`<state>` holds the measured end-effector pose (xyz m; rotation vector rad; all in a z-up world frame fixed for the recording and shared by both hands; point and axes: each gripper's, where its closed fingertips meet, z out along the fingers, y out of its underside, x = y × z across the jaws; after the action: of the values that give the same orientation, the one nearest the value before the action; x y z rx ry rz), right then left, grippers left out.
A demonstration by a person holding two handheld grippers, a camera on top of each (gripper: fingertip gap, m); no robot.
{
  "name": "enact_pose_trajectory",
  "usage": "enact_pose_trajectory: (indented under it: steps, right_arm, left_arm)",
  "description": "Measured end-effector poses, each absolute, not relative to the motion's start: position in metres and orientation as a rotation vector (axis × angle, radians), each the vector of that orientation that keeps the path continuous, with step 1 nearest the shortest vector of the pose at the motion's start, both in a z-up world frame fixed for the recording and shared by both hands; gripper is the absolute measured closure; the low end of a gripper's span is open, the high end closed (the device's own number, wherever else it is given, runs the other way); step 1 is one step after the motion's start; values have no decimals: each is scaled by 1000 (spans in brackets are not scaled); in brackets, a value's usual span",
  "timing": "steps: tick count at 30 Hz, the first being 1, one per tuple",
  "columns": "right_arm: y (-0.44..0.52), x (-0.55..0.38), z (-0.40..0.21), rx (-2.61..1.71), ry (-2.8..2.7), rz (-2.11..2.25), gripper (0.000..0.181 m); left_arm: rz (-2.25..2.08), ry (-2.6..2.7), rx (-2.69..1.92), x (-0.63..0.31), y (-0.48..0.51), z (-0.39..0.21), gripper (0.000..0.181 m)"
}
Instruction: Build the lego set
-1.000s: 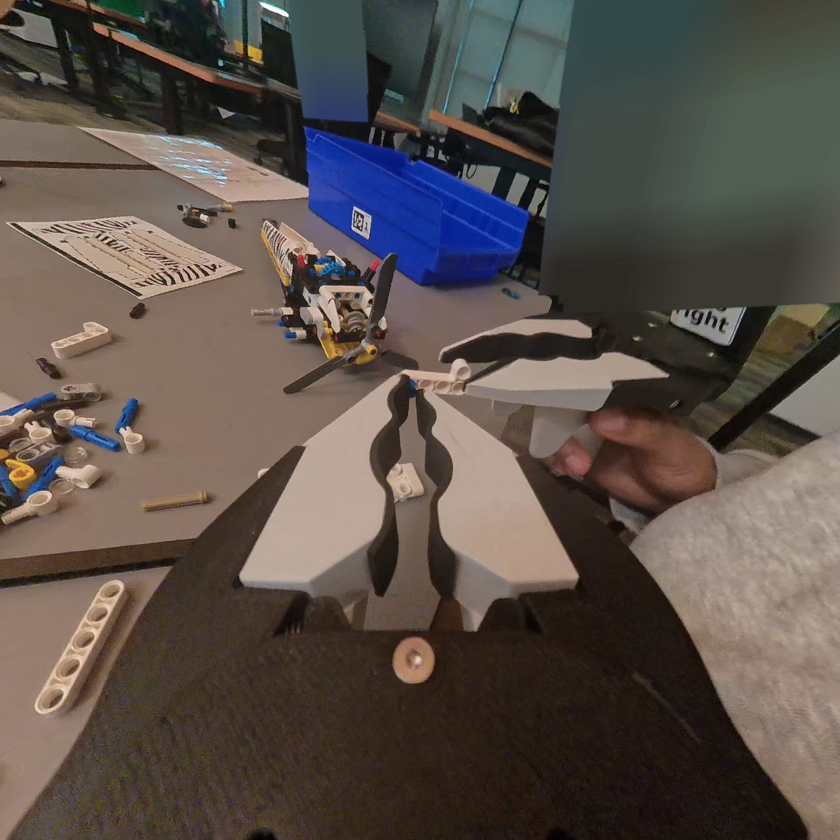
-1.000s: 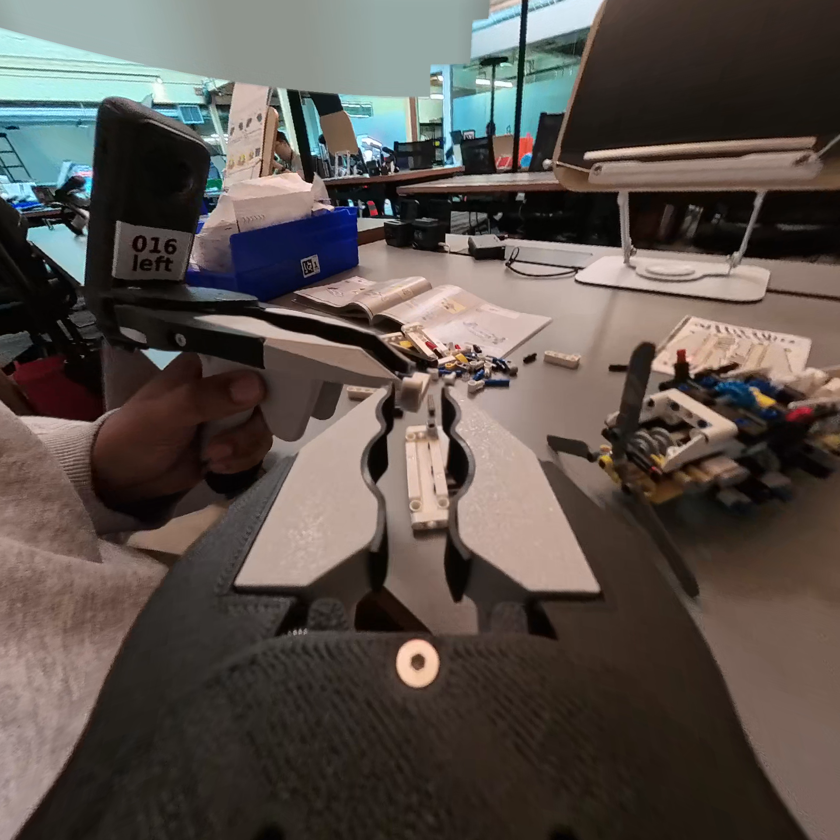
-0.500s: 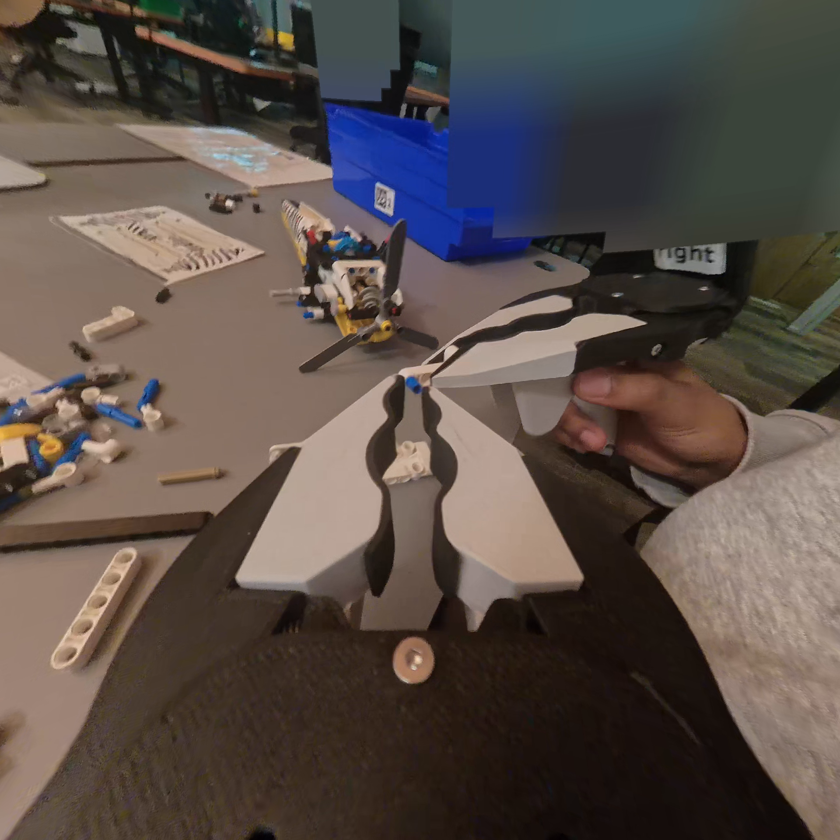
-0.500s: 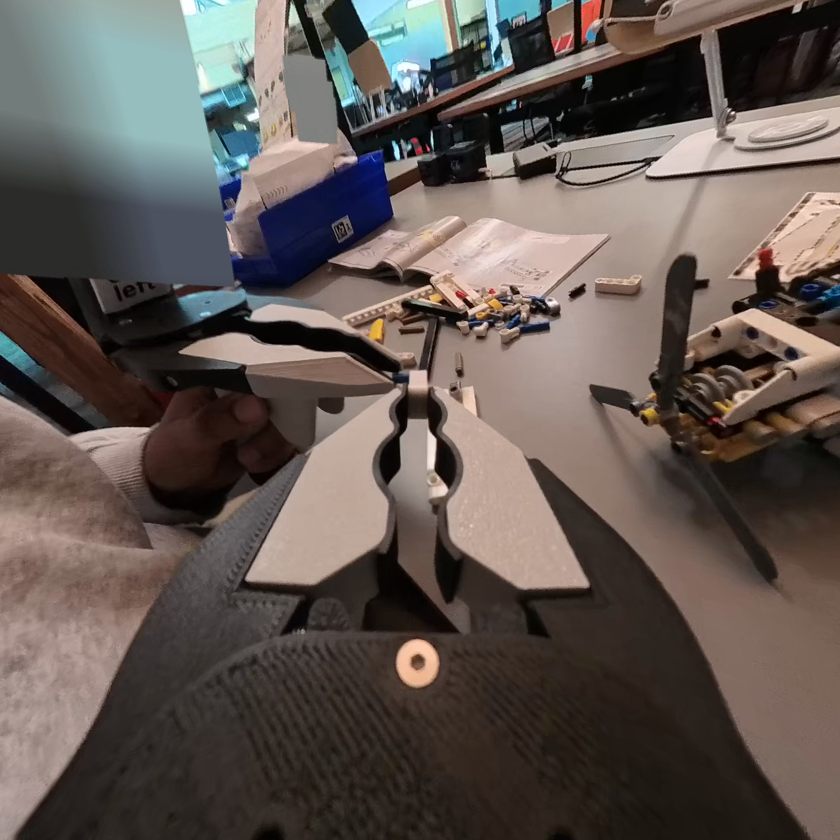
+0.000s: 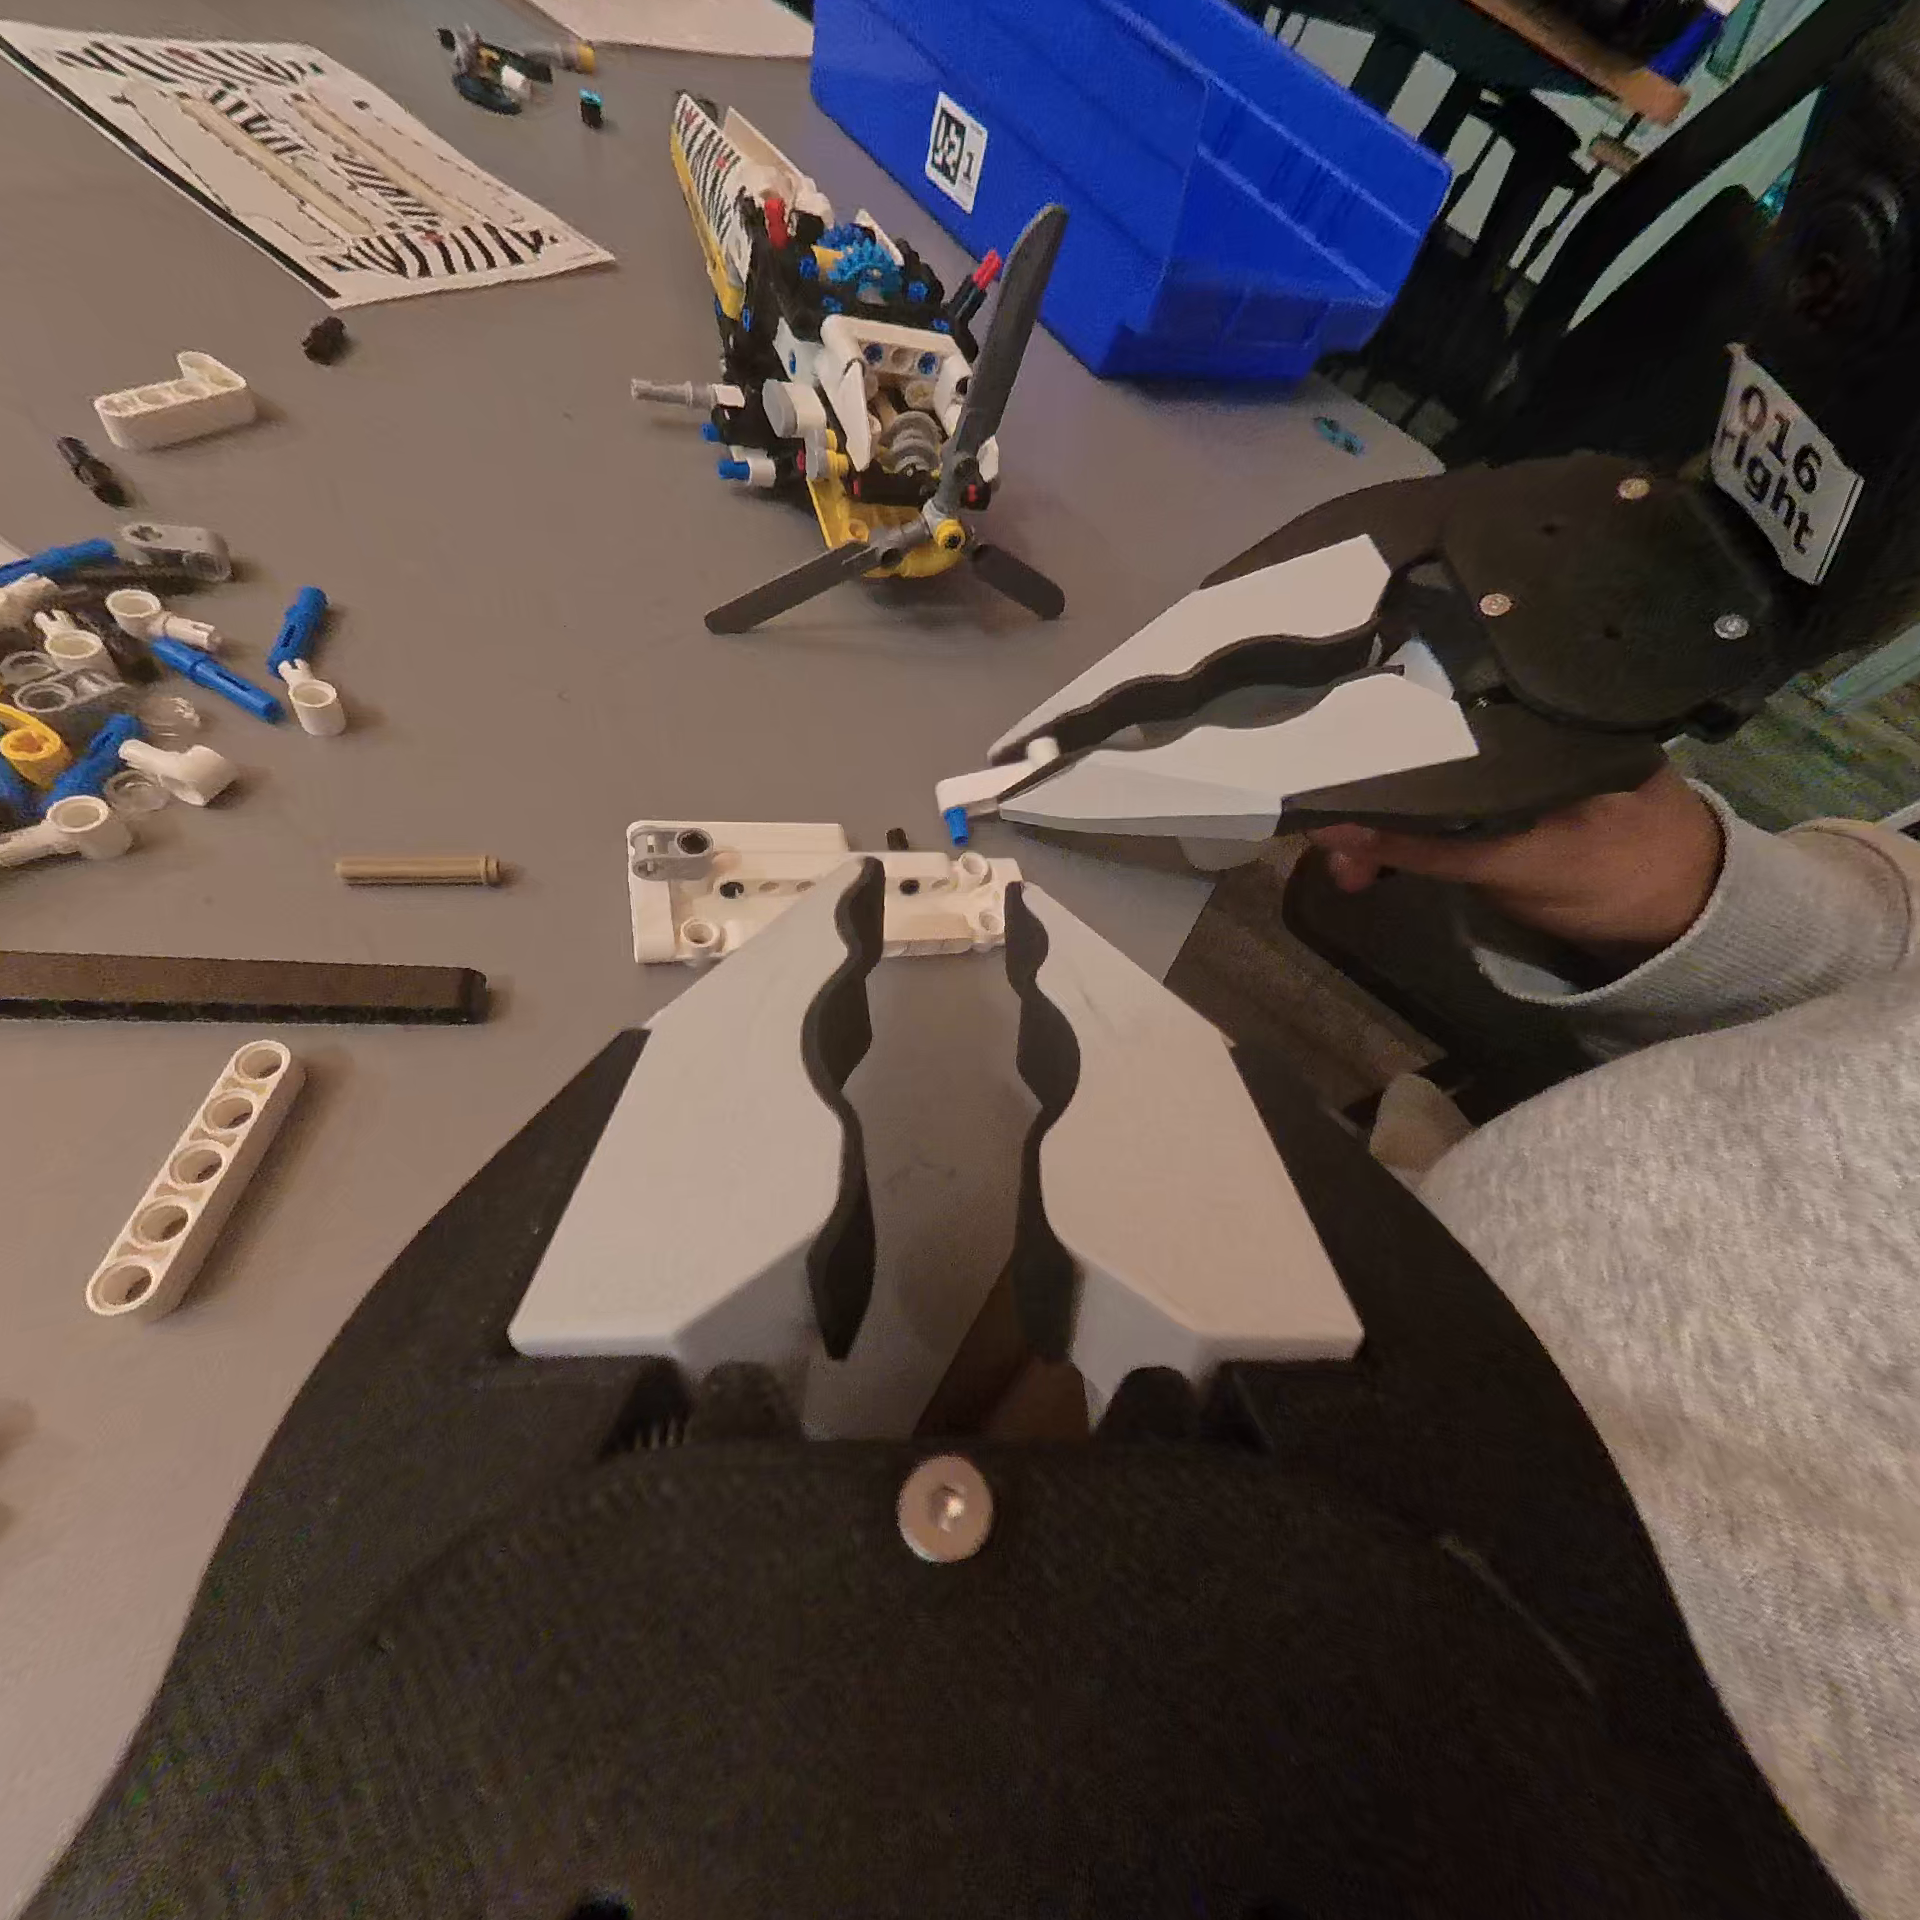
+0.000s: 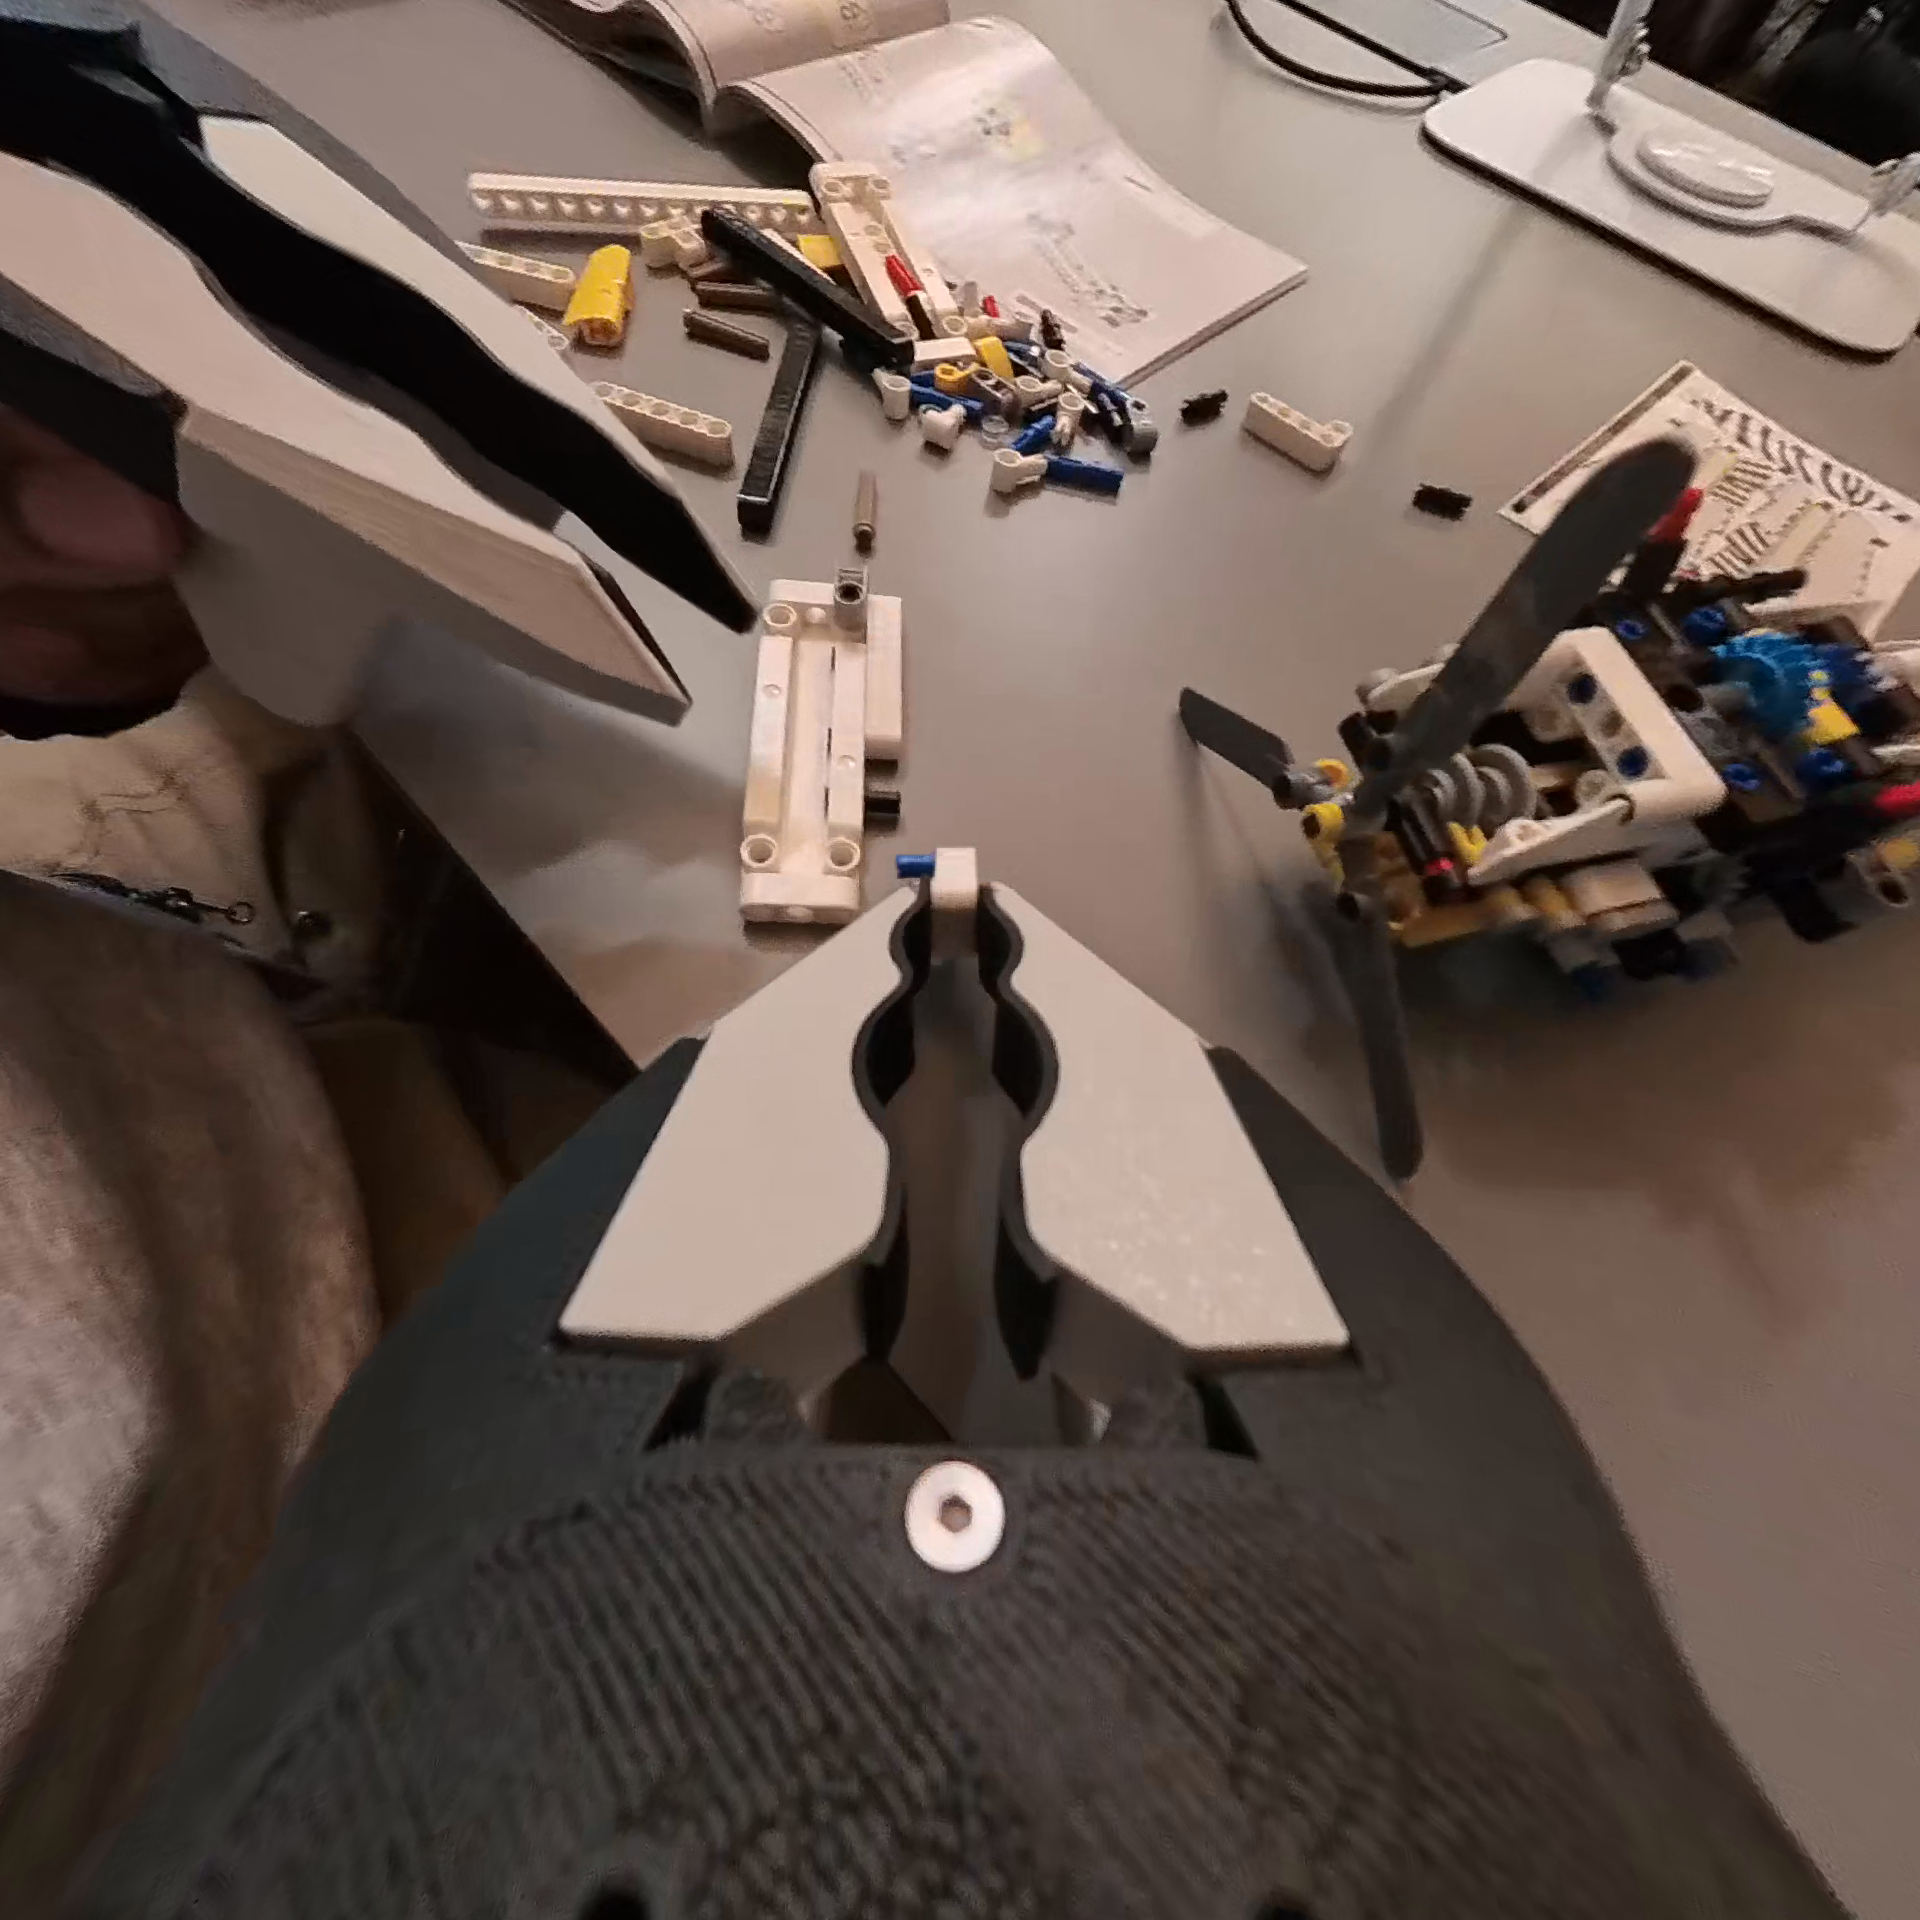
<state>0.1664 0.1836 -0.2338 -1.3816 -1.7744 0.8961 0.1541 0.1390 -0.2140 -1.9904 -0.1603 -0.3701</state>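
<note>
White plastic is what my right tongs (image 6: 954, 896) clamp: a small white beam with a blue pin (image 6: 912, 861) jutting sideways, just beside the flat white panel assembly (image 6: 821, 746) lying on the grey worktop (image 6: 1558, 1299). My left tongs (image 5: 940, 899) hang apart and empty above that panel. Only the beam's tip is pinched, so I judge it could twist or drop if pushed in crooked. Half a second ago both tongs met at the beam; now they have separated and both views tilt down.

Left gripper (image 5: 940, 914) hovers with jaws apart over the white panel (image 5: 790, 899) on the worktop (image 5: 520, 468); right gripper (image 5: 1003, 790) pinches a small white piece (image 5: 971, 792) beside it.
</note>
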Motion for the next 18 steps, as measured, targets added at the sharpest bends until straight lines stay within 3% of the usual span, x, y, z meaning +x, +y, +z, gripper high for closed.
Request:
enact_pose_trajectory:
  steps: [14, 18]
  right_arm:
    - [174, 164, -236, -1438, -1797, 1001, 151]
    - [164, 161, -237, -1460, -1830, 1030, 135]
  left_arm:
    - [-311, -129, -2051, 141, 138, -213, 162]
    - [-384, -128, -2099, 142, 135, -223, 167]
